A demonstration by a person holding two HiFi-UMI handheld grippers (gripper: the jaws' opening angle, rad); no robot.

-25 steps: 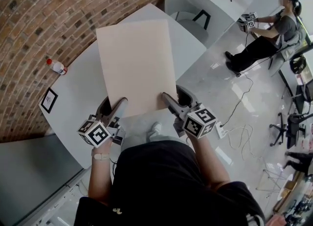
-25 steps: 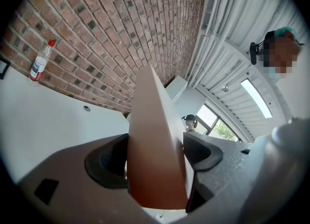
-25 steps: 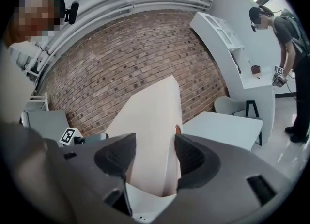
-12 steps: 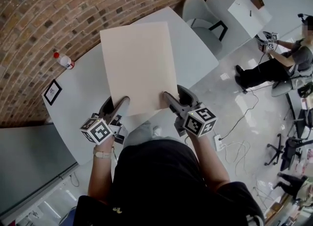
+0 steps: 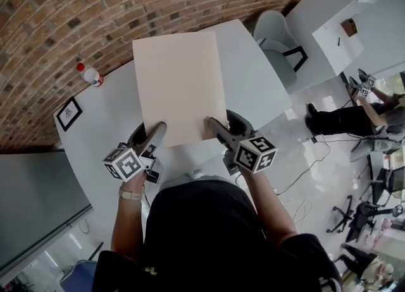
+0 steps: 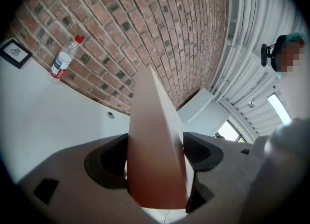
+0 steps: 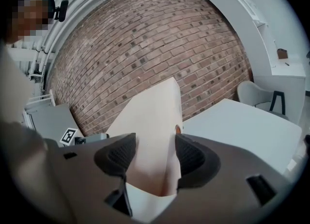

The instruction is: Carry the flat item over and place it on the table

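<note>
A large flat beige board point(image 5: 179, 87) hangs level above the white table point(image 5: 107, 123), held by its near edge. My left gripper point(image 5: 156, 131) is shut on the board's near left corner. My right gripper point(image 5: 212, 125) is shut on the near right corner. In the left gripper view the board point(image 6: 155, 140) runs edge-on between the jaws of my left gripper point(image 6: 156, 162). In the right gripper view the board point(image 7: 152, 136) is pinched between the dark pads of my right gripper point(image 7: 154, 159). The board hides much of the tabletop beneath it.
A plastic bottle with a red cap point(image 5: 90, 74) lies near the brick wall point(image 5: 82, 6). A small framed picture point(image 5: 68, 114) rests at the table's left end. A grey chair point(image 5: 278, 41) stands beyond the table's far right corner. A seated person point(image 5: 361, 110) is at the far right.
The board and both grippers have come further over the table. The bottle and framed picture now sit closer in view; the seated person has slid to the right edge.
</note>
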